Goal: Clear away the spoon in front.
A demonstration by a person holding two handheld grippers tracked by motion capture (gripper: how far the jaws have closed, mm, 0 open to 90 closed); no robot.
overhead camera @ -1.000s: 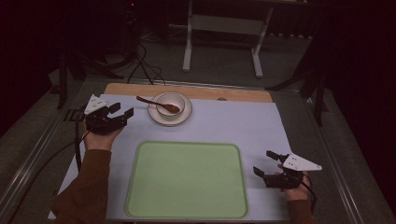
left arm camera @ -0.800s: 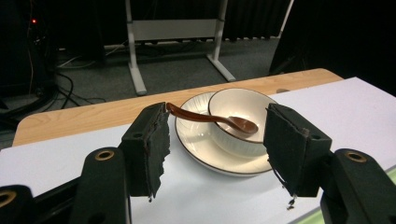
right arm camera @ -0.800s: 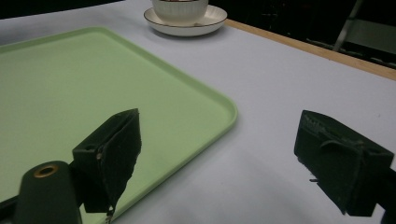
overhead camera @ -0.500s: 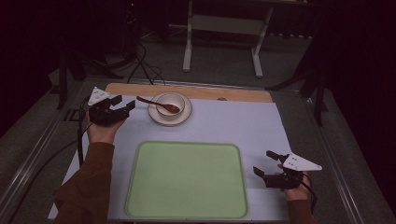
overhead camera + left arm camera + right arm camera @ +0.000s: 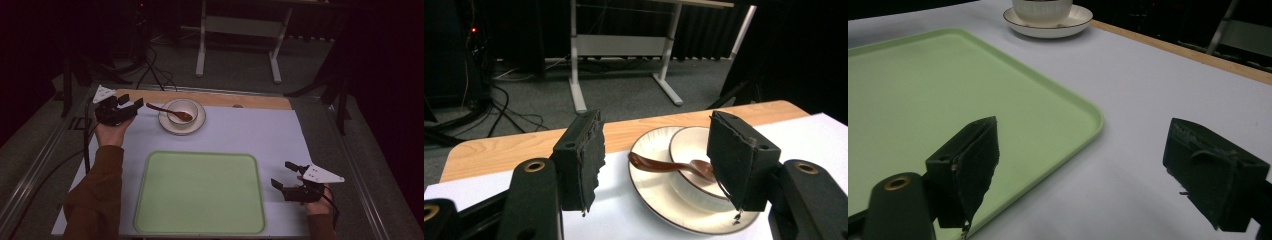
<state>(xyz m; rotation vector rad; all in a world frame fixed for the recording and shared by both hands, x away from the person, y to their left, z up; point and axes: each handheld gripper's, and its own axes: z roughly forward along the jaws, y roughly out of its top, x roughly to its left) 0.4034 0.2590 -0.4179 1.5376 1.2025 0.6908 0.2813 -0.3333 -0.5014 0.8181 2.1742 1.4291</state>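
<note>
Spoon (image 5: 169, 112) lies across a small bowl (image 5: 182, 111) that stands on a saucer (image 5: 181, 125), at the far left of the white table cover (image 5: 250, 135). Its scoop end rests inside the bowl; its handle sticks out over the rim, clear of the saucer, toward the left claw (image 5: 131, 105).

Left claw: released, jaws spread wide, nothing between them. It hovers just beside the saucer, and the handle tip is close ahead of the jaw tips. In the left gripper view the spoon (image 5: 671, 166) sits ahead and slightly right of the gap's middle, the handle tip between the two pads and the scoop end running behind the right-hand pad (image 5: 738, 155).

Long axis of the spoon: roughly crosswise to the claw's line of approach in that view, so the jaws as they stand would close along the handle, not across it. Judgement: a turn of the hand, or an approach from the side, looks needed before closing.

Right claw (image 5: 287, 176): released, jaws wide apart, holding nothing. It rests low, just beside the near right corner of the green tray (image 5: 200, 192), well apart from the spoon. The left hand (image 5: 111, 131) is plainly the nearer one
</note>
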